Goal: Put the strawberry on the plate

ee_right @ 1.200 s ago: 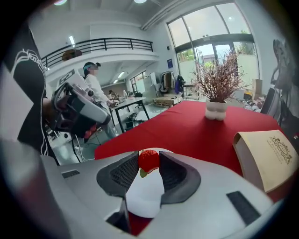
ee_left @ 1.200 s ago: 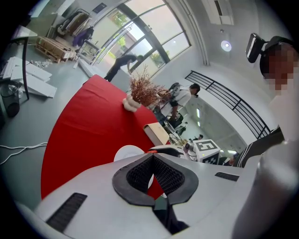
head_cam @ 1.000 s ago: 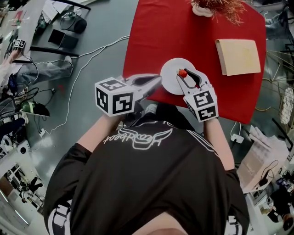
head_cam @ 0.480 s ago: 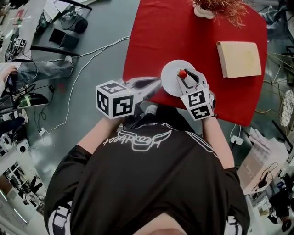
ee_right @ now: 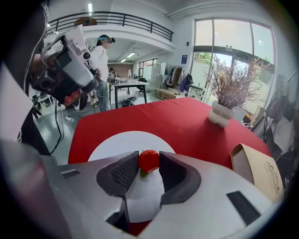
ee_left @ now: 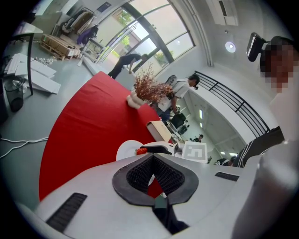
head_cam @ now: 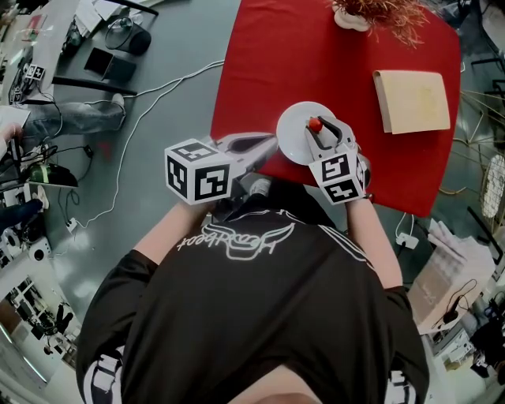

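A red strawberry sits pinched between the two pads of my right gripper, right above the white plate. In the head view the strawberry and right gripper hang over the plate at the near edge of the red table. I cannot tell whether the berry touches the plate. My left gripper is at the plate's left side, its jaws shut with nothing in them. From the left gripper view I see the plate and the strawberry just beyond its tips.
The red tablecloth covers the table. A tan flat box lies at the right, and a white vase with dried branches stands at the far edge. Cables run over the grey floor to the left.
The right gripper has drawn in and tilted slightly with the strawberry still in it over the plate. The left gripper has hardly moved.
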`<state>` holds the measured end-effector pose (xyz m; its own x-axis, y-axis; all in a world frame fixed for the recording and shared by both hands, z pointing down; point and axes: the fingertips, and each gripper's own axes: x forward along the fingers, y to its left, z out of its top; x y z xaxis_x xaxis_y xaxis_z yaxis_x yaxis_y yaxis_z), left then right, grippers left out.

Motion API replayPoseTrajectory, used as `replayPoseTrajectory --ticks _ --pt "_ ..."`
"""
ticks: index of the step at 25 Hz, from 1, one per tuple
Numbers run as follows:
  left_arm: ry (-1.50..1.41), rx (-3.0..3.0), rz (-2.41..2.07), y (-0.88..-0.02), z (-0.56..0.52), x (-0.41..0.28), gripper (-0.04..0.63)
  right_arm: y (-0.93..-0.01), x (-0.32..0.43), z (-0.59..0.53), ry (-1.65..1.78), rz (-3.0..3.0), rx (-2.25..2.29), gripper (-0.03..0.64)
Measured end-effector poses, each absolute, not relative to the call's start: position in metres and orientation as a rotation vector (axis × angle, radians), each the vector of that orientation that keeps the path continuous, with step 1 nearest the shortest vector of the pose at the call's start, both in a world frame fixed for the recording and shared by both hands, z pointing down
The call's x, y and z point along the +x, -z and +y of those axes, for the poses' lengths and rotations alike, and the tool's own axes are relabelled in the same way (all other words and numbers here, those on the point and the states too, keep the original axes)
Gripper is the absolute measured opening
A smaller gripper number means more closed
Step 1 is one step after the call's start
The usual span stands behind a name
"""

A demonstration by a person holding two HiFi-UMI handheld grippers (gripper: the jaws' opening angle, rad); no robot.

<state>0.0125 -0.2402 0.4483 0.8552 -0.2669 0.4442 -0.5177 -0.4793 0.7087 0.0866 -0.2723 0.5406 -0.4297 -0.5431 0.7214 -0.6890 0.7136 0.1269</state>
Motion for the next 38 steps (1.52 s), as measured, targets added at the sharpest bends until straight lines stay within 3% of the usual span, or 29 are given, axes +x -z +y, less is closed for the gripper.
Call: replayPoseTrajectory --ticks 21,31,38 --pt "-0.330 2.079 -0.579 -0.449 -0.240 0.008 0.008 -0.548 0.087 -0.272 -0.217 -2.101 0.890 0.132" --pt "-0.320 2.089 -0.581 -0.446 -0.245 0.008 0.008 -0.543 0.089 -0.277 -0.303 -2.134 0.922 0.186" --pt "-0.296 2.125 -0.576 -0.430 -0.235 -0.002 0.008 -0.499 0.087 -0.271 -0.405 -2.249 1.064 0.186"
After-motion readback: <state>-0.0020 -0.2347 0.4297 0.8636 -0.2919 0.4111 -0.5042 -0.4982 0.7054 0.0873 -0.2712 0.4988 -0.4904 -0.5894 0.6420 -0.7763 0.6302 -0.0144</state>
